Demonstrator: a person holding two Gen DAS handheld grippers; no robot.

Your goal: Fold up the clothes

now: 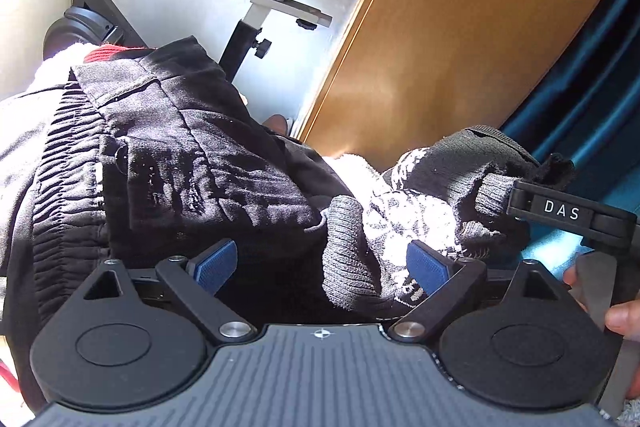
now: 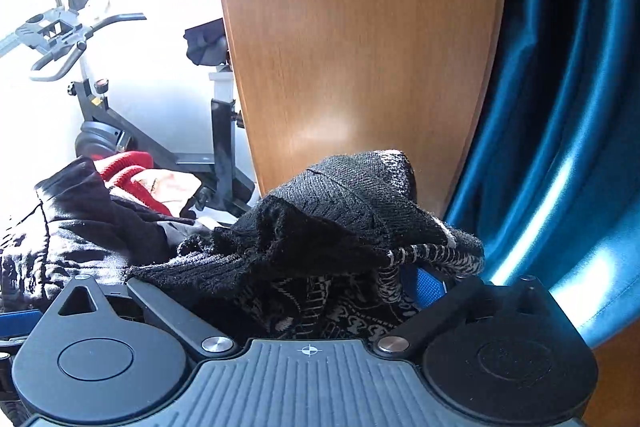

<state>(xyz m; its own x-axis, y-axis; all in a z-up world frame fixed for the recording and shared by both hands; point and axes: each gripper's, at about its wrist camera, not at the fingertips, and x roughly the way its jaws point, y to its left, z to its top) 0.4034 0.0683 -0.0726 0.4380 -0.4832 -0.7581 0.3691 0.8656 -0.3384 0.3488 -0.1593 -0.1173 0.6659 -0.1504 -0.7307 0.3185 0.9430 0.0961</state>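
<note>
- Left gripper [image 1: 316,267]: jaws are seen spread wide, blue pads [image 1: 216,265] well apart. The black-and-white patterned knit [image 1: 404,211] is draped between them, its ribbed grey cuff [image 1: 348,251] hanging into the gap just beside the right-side pad; no pinch is seen.
- Right gripper [image 2: 288,281]: jaws are spread wide, with no earlier view given to compare. The dark knit [image 2: 344,203] is bunched over and between the fingers; only one blue pad [image 2: 430,285] is seen, the other is hidden under fabric. Whether the pad presses the cloth cannot be told; it looks draped rather than clamped.
- In the left wrist view the right gripper's finger marked "DAS" [image 1: 560,213] is seen at the knit's far edge, and a person's fingertips [image 1: 622,319] are seen on its handle.
- Black trousers with an elastic waistband [image 1: 160,155] are piled to the left of the knit, touching it.
- A red garment [image 2: 132,171] and white fabric [image 1: 56,67] are seen behind the trousers.
- Behind the pile: an exercise bike [image 1: 256,23], a wooden panel [image 2: 360,47], and a teal satin curtain [image 2: 560,107] to the right of the panel.
</note>
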